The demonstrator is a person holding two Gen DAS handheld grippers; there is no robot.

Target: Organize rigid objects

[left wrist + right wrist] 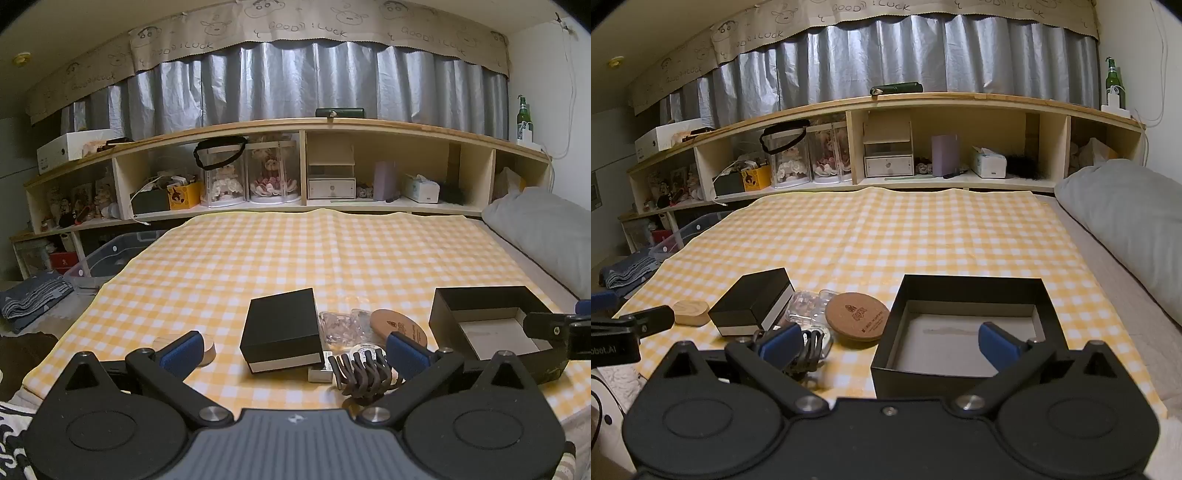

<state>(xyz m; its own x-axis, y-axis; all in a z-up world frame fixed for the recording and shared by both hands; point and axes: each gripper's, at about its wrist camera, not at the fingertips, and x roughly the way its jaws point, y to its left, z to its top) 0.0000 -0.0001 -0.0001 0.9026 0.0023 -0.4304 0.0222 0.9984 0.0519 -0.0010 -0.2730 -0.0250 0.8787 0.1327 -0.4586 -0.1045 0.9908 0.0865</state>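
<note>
On the yellow checked cloth (pixel 295 251) lie a closed black box (pixel 282 328), a round cork coaster (pixel 399 326), a clear plastic case (pixel 341 325), a dark claw hair clip (pixel 360 373) and a small wooden block (pixel 208 349). An open, empty black box (pixel 964 332) stands at the right. My left gripper (pixel 293 350) hovers open just short of the closed box and the clip. My right gripper (pixel 888 345) hangs open over the near edge of the open box (pixel 491 325), nothing between its fingers. In the right wrist view the coaster (pixel 857 317) and closed box (pixel 753 301) lie left.
A long wooden shelf (pixel 306 129) full of boxes and doll cases runs along the far side under grey curtains. A grey pillow (pixel 546 232) lies at the right. A clear plastic bin (pixel 110 258) and folded cloth sit off the left edge.
</note>
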